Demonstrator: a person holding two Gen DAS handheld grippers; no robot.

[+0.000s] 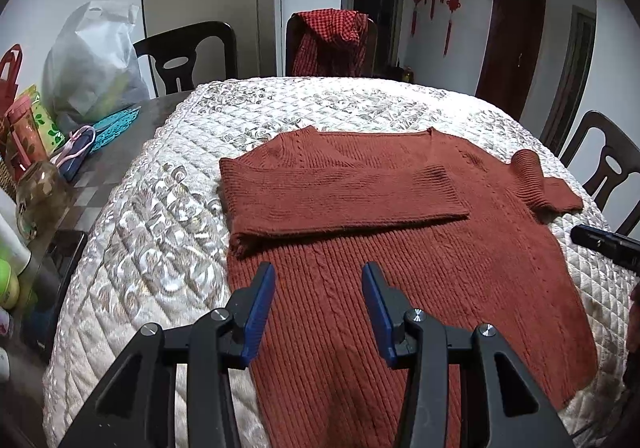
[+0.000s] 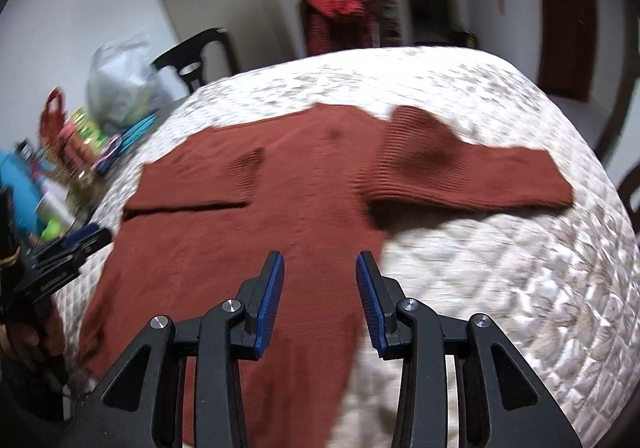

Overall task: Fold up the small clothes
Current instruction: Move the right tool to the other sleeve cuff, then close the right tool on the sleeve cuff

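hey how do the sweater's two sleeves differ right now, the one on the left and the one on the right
The left sleeve is folded in and lies across the sweater's chest; the right sleeve still sticks out sideways onto the quilted cover. The left sleeve lies flat and straight, while the right sleeve bunches up near the shoulder. Both are the same rust-red ribbed knit, and neither is held by a gripper.

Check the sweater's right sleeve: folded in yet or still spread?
Still spread. The right sleeve lies out sideways on the quilt, past the sweater body. The left sleeve is already folded across the chest.
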